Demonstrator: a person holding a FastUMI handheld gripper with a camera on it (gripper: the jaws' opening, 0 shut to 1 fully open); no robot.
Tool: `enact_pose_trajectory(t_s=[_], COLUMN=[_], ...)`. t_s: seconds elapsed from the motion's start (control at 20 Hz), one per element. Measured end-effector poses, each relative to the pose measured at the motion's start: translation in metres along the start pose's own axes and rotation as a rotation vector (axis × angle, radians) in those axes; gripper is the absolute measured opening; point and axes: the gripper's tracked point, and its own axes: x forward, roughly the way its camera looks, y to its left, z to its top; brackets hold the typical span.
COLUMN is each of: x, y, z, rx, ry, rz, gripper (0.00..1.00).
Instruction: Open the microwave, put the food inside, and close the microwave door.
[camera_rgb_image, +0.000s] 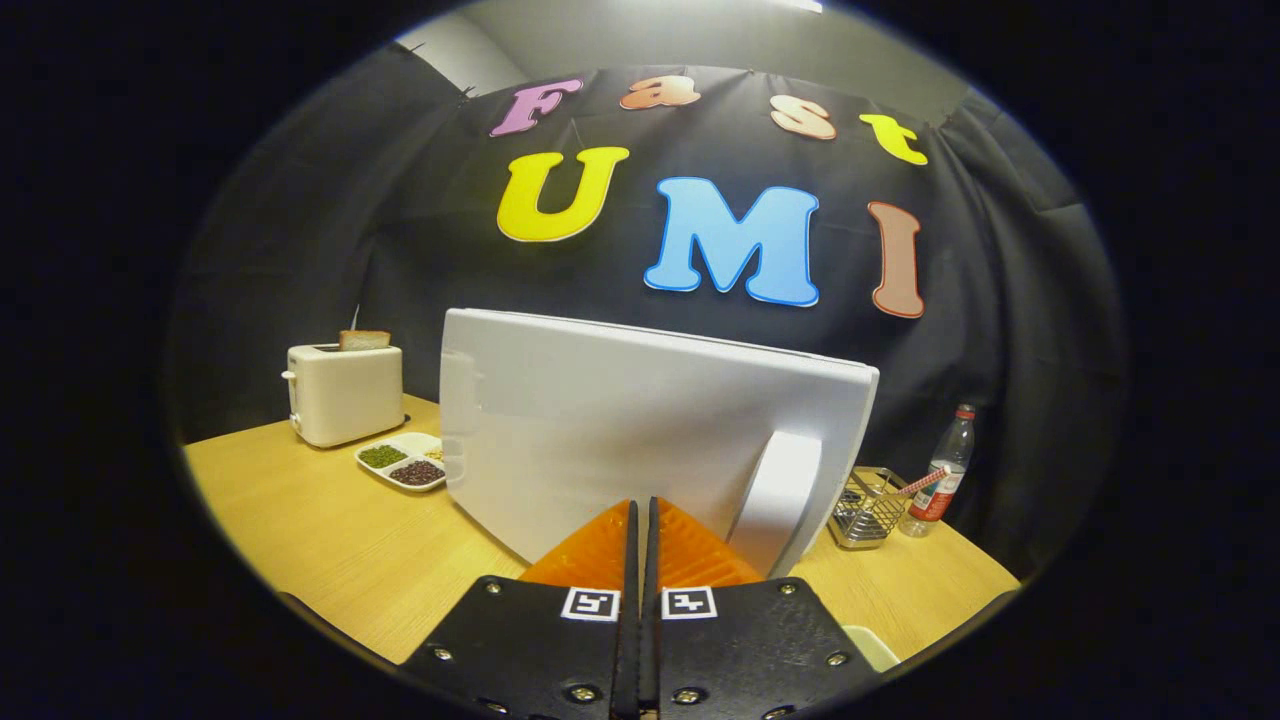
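The white microwave door (640, 420) fills the middle of the frame, just ahead of the fingers. It stands upright on the wooden surface (320, 520), and its curved white handle (785, 495) sits at its lower right side. The orange fingers (600, 550) are at the bottom middle — pressed close together with only a thin dark slit between them, and they hold nothing. Their tips reach up to the door's lower part; whether they touch it cannot be told.

To the left of the door lies a white tray (403, 462) with green and dark beans in its parts. Behind the tray, at the middle left, stands a cream toaster (345, 393) with a slice of bread (364, 340) poking out the top.

To the right of the door sits a wire basket (868, 508), and just beside it a clear bottle (942, 475) with a red label.
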Motion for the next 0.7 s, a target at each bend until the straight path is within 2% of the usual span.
enact_pose_trajectory(t_s=[0.15, 0.5, 0.7], x=[0.024, 0.087, 0.111], y=[-0.009, -0.037, -0.041], z=[-0.001, 0.001, 0.000], rx=[-0.032, 0.106, 0.111], ry=[0.012, 0.059, 0.054], rz=[-0.041, -0.126, -0.145], gripper=[0.01, 0.01, 0.02])
